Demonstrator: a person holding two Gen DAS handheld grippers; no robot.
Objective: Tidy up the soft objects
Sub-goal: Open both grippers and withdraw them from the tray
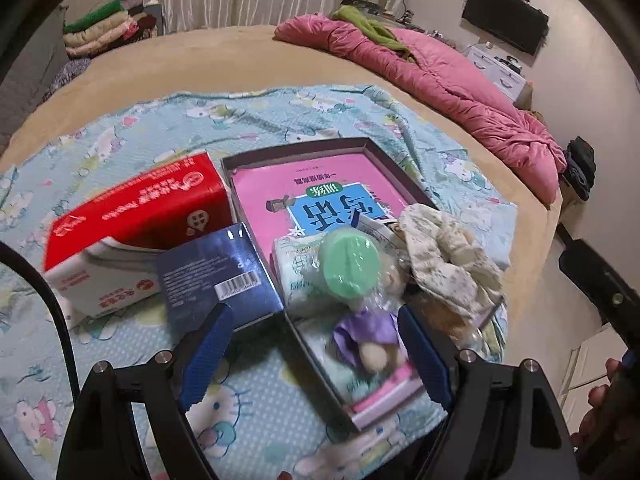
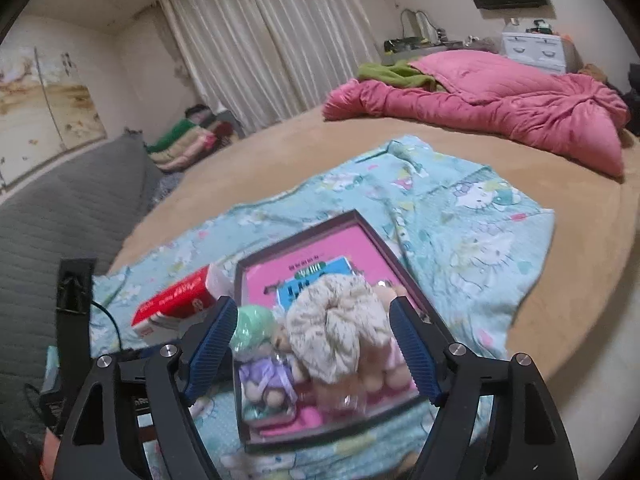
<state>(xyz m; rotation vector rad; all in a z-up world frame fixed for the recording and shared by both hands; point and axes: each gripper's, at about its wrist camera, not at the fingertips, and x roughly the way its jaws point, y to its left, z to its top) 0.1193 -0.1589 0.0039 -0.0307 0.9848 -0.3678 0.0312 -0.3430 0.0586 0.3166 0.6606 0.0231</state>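
Note:
A shallow dark box (image 1: pixel 296 146) (image 2: pixel 296 226) lies on a light blue cartoon-print blanket (image 1: pixel 240 120) (image 2: pixel 480 220) on the bed, with a pink book (image 1: pixel 260 196) (image 2: pixel 360 240) inside it. On the book's near end lie a plastic-wrapped doll with green hair and a purple dress (image 1: pixel 350 266) (image 2: pixel 254 324), a cream floral scrunchie (image 1: pixel 444 256) (image 2: pixel 340 332) resting on a tan plush toy, and a white tissue pack (image 1: pixel 296 272). My left gripper (image 1: pixel 316 320) stands open over the doll. My right gripper (image 2: pixel 312 308) is open around the scrunchie, pads not pressing it.
A red tissue pack (image 1: pixel 140 208) (image 2: pixel 176 300) and a dark blue carton (image 1: pixel 216 272) sit left of the box. A pink quilt (image 1: pixel 440 80) (image 2: pixel 500 96) is bunched at the far right of the bed. Folded blankets (image 1: pixel 104 28) are stacked far left. A grey quilted cover (image 2: pixel 60 220) lies beside the bed.

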